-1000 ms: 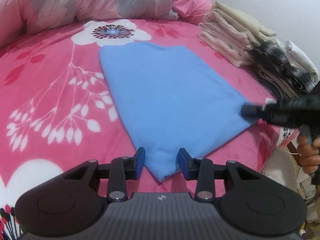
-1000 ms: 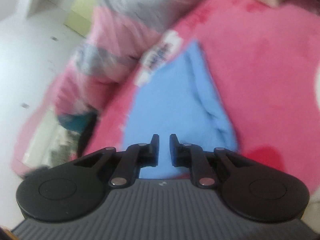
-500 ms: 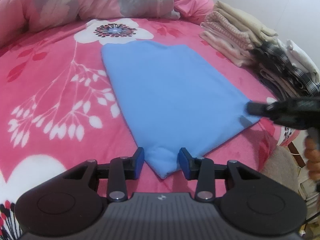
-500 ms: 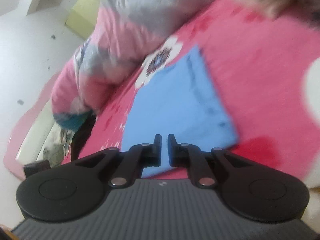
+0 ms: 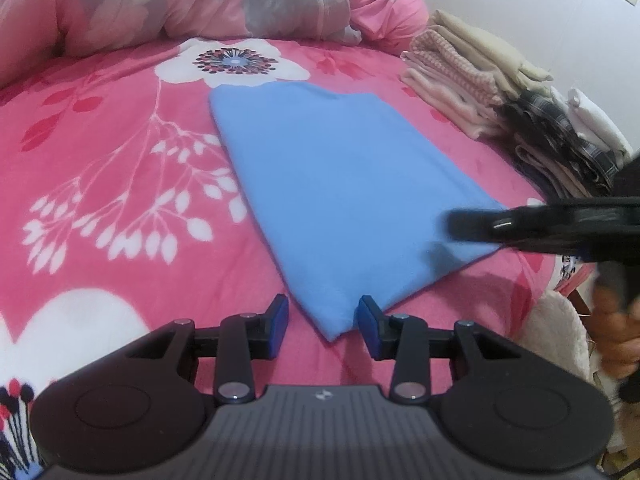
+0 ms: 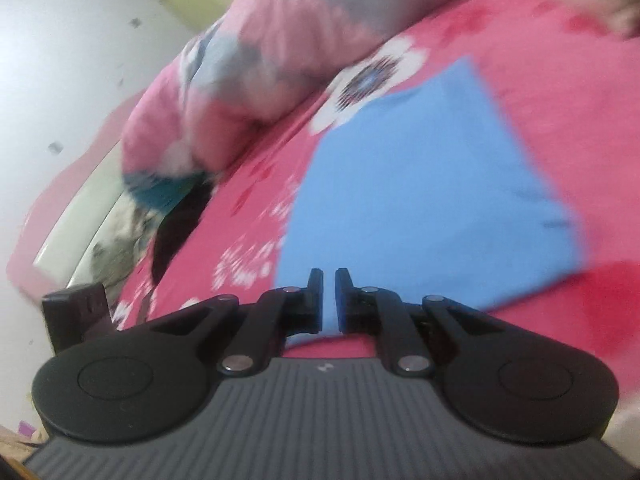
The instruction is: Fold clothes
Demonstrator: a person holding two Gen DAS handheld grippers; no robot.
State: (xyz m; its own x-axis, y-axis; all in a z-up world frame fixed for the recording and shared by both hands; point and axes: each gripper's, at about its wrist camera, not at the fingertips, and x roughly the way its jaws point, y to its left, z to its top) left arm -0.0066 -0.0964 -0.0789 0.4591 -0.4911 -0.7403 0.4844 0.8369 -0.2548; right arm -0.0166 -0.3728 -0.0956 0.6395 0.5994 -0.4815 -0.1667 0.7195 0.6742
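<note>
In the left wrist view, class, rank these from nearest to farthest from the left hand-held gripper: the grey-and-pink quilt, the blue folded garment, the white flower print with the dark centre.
1. Blue folded garment: its near corner lies between the open jaws of the left hand-held gripper.
2. White flower print: just beyond the garment's far edge.
3. Grey-and-pink quilt: bunched at the back.

Open pink floral fleece blanket (image 5: 100,168) lay clear from seven to eleven o'clock of the flat folded blue cloth (image 5: 344,184). A heaped pink-and-grey quilt (image 5: 208,0) walled twelve o'clock, and a stack of folded beige, pink and plaid clothes (image 5: 508,100) crowded two o'clock.
</note>
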